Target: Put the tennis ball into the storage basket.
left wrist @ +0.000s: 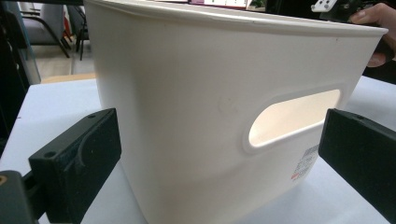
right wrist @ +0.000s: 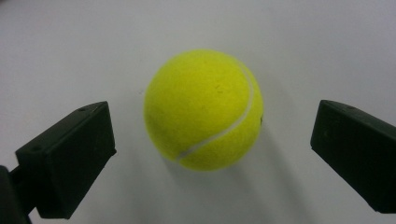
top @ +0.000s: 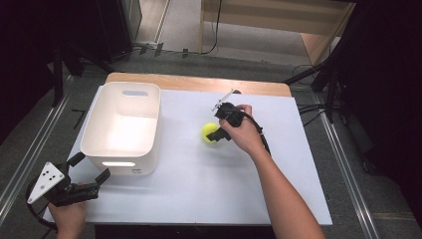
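The white rectangular worktop [top: 199, 184] lies bare toward 6 o'clock. One white plastic bin with handle slots [top: 122, 130] sits at 9 o'clock, nothing visible inside. One yellow-green felt tennis ball [top: 209, 132] rests near centre, between the right gripper's [top: 223, 128] spread jaws, untouched. The left gripper [top: 88, 168], jaws released, faces the bin's near wall.

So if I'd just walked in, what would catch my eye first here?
Probably the bright yellow tennis ball on the white table, with the right gripper poised over it, jaws open on either side. Next, the big white plastic bin to the ball's left, with the left gripper open just in front of its handle slot.
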Demonstrator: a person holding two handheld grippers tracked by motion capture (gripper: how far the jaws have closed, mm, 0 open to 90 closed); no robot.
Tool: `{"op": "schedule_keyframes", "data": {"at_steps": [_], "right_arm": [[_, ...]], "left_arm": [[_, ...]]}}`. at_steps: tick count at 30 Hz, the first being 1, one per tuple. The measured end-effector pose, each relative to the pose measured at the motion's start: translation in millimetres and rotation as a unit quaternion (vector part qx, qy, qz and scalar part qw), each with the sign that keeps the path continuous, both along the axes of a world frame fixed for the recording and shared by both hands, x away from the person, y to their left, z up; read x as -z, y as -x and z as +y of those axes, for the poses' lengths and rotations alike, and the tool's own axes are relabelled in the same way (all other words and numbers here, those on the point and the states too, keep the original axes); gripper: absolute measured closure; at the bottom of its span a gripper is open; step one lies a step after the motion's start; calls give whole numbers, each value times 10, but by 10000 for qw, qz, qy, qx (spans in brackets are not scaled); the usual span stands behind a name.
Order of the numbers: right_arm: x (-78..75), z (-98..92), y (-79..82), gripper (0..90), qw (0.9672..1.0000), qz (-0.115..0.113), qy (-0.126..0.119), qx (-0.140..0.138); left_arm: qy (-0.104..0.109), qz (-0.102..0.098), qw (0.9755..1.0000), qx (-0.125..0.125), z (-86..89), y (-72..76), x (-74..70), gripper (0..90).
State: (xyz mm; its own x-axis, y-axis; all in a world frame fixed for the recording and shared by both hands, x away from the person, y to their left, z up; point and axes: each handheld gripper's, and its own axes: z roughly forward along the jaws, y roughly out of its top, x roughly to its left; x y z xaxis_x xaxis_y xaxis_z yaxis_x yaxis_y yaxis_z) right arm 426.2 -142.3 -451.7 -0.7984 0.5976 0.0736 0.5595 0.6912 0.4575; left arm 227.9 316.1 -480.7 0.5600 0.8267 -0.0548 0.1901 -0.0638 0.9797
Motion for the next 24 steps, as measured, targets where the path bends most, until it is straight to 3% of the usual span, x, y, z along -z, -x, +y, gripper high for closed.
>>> {"op": "schedule_keyframes", "data": {"at_steps": [18,20,24], "right_arm": [[94,95,-40,0,9998,127,116,-97],[98,103,-37,48,9998,121,121,-65],[111,120,-42,51,9999,80,91,-97]], "left_arm": [[19,-2,10000,6,-1,-1,0,0],[26,-3,10000,9,-2,-1,0,0],[29,-1,10000,10,-2,-1,0,0]]}}
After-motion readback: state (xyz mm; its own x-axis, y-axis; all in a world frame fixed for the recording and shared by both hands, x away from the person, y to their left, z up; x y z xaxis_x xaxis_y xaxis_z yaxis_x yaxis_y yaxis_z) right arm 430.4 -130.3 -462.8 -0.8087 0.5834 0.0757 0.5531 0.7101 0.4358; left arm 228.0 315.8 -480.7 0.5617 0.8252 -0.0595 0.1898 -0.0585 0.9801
